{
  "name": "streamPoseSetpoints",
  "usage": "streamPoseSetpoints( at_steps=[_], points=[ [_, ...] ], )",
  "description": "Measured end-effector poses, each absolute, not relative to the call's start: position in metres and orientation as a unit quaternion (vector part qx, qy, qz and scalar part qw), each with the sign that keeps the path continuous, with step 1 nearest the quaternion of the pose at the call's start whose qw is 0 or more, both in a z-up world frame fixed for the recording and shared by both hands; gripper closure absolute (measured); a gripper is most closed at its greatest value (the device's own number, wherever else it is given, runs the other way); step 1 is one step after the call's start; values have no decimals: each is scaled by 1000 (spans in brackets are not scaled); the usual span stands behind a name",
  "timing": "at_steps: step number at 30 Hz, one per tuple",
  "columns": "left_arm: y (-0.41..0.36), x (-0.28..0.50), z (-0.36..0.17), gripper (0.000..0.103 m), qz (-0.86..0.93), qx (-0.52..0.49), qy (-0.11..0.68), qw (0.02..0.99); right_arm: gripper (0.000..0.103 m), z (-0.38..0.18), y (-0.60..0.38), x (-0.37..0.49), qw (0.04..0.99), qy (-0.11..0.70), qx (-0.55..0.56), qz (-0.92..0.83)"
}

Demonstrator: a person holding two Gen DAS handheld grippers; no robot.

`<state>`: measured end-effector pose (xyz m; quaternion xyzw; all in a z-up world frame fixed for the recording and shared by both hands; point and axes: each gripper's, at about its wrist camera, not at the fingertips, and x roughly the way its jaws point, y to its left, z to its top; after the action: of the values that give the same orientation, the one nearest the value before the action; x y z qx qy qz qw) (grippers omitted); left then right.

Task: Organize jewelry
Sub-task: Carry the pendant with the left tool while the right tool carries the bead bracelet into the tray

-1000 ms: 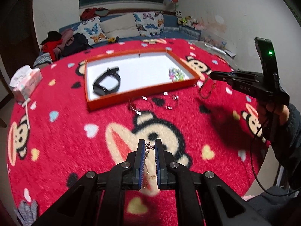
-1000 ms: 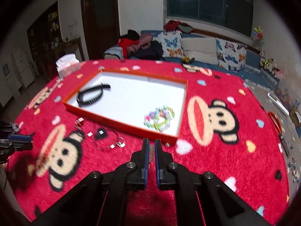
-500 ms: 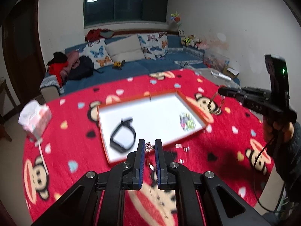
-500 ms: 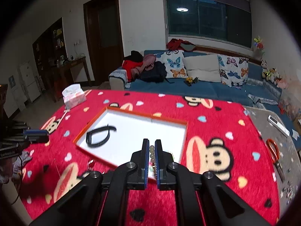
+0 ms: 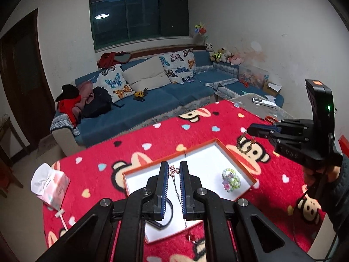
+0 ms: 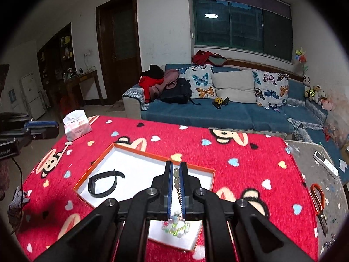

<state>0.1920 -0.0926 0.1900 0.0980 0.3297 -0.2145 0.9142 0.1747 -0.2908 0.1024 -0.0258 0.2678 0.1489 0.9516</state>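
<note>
Black band [image 5: 166,215] half hidden behind left gripper [image 5: 173,170] — chain [image 5: 173,171] (perhaps) pinched.

A lived-in home living room — a long blue sofa [image 6: 229,113] with butterfly cushions [image 6: 201,85], clothes heaped at one end [image 6: 157,80], stuffed toys [image 6: 316,93] in the corner, a dark wooden door [image 6: 117,48], and a cartoon-monkey red tablecloth [image 6: 240,152] — with night behind the window [image 6: 242,30].

Both hand-held grippers lifted: tray [image 5: 235,157] dropped from frame centre to lower part, left chain [image 5: 173,170] & right bracelet [image 6: 177,176] now dangling above it.
</note>
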Motion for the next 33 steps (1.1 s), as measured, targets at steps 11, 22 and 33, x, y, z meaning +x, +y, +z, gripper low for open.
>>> streamPoseSetpoints(
  at_steps=[11, 22, 33],
  points=[
    [-105, 212, 180, 92, -220, 106, 339, 909, 95, 88, -291, 192, 948, 284, -22, 143],
    [-116, 229, 108, 92, -223, 98, 404, 882, 95, 48, -291, 202, 933, 332, -16, 139],
    [-120, 245, 19, 92, -216, 86, 488, 841, 95, 4, -292, 210, 914, 386, -14, 126]
  ],
)
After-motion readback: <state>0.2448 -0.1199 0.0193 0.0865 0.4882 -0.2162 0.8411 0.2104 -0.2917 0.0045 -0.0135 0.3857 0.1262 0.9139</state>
